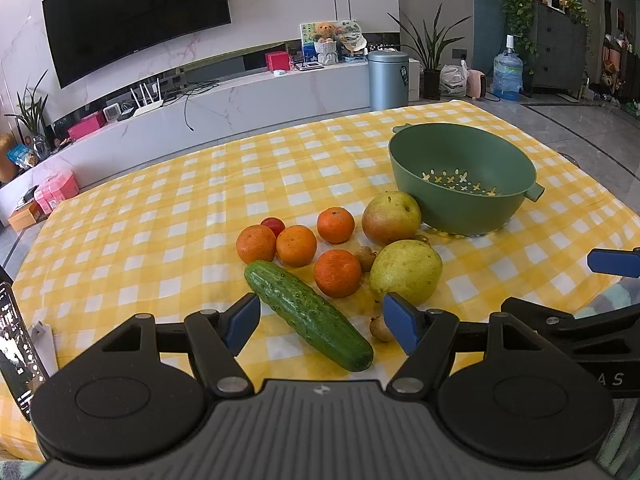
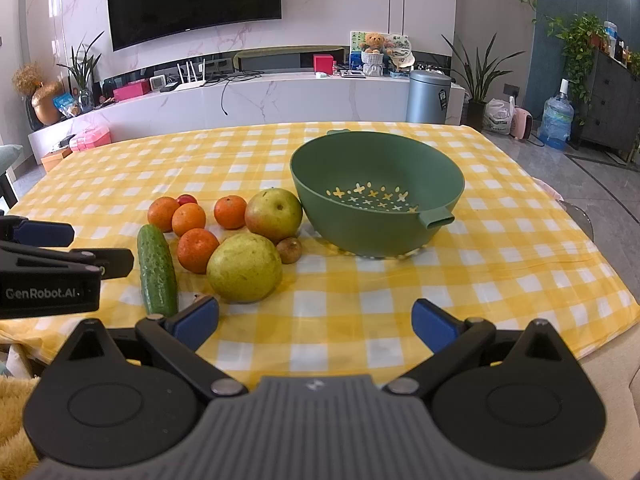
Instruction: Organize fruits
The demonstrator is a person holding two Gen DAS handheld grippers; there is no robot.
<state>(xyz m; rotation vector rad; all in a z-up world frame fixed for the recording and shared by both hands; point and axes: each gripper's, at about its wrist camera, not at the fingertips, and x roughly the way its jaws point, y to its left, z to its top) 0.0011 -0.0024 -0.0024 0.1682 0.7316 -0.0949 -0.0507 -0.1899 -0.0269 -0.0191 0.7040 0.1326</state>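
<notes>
A green colander bowl (image 1: 460, 184) stands empty on the yellow checked tablecloth (image 1: 160, 208); it also shows in the right wrist view (image 2: 376, 200). In front of it lie several oranges (image 1: 337, 273), two pears (image 1: 406, 272), a cucumber (image 1: 308, 314), a small red fruit (image 1: 273, 225) and small brown fruits (image 1: 366, 258). My left gripper (image 1: 320, 322) is open, its pads either side of the cucumber's near end. My right gripper (image 2: 316, 322) is open and empty, near the front table edge, right of the yellow pear (image 2: 245, 268).
A phone (image 1: 18, 348) stands at the table's left edge. A TV cabinet (image 2: 248, 96), a grey bin (image 2: 428, 96) and plants stand beyond the table. The floor lies to the right.
</notes>
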